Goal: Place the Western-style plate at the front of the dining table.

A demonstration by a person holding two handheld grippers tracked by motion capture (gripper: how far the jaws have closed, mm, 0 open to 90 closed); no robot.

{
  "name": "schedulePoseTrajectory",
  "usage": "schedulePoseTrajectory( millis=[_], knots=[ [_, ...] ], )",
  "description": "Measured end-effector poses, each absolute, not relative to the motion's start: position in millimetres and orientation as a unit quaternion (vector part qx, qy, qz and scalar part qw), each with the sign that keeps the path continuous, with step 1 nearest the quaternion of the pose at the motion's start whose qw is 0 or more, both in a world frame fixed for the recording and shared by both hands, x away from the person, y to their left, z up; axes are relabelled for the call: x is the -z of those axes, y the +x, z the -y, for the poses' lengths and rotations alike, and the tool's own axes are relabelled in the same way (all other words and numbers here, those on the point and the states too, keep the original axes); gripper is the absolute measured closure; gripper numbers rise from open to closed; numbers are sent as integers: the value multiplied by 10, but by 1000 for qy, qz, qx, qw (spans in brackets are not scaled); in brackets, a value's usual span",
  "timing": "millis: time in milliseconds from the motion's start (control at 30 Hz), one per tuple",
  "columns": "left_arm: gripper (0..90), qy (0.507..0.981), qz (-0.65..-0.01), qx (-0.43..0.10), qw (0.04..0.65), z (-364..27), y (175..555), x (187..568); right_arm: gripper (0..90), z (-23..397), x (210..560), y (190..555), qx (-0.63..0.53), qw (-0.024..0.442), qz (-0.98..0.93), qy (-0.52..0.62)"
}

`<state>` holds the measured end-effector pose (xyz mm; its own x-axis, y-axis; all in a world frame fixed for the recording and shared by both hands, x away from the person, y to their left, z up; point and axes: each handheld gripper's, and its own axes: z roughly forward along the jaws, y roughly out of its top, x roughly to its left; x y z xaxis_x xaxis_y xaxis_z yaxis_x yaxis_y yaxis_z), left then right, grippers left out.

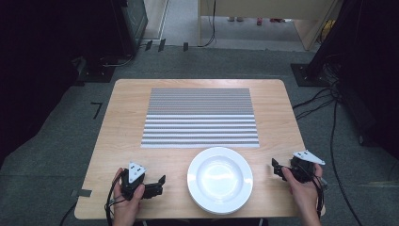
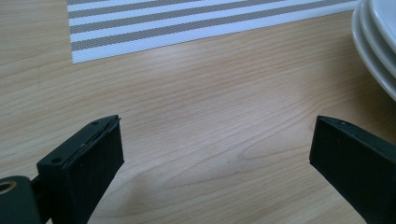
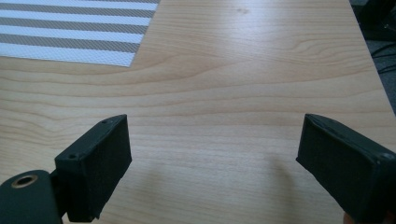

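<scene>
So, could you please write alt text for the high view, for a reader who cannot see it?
A stack of white plates sits at the near edge of a wooden table, between the open left gripper and right gripper. A striped placemat lies beyond.

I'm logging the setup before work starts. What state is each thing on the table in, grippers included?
Left gripper: open, empty, low over bare wood to the left of the plates.
Right gripper: open, empty, to the right of the plates.
Plates: white, stacked, empty, upright at the table's near edge.
Placemat: striped, flat, nothing on it.
Table: wooden, level.
</scene>
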<state>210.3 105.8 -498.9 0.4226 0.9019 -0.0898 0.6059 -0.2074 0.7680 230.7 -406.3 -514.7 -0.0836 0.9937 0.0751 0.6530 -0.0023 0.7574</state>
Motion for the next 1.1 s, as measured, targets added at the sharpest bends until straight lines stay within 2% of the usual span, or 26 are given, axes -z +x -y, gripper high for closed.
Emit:
schedulePoseTrajectory(
  millis=[1100],
  knots=[
    [28, 762, -470, -156, 416, -759, 2032, 4963, 96, 3592, 4948, 2122, -389, 238, -676, 579]
  ],
)
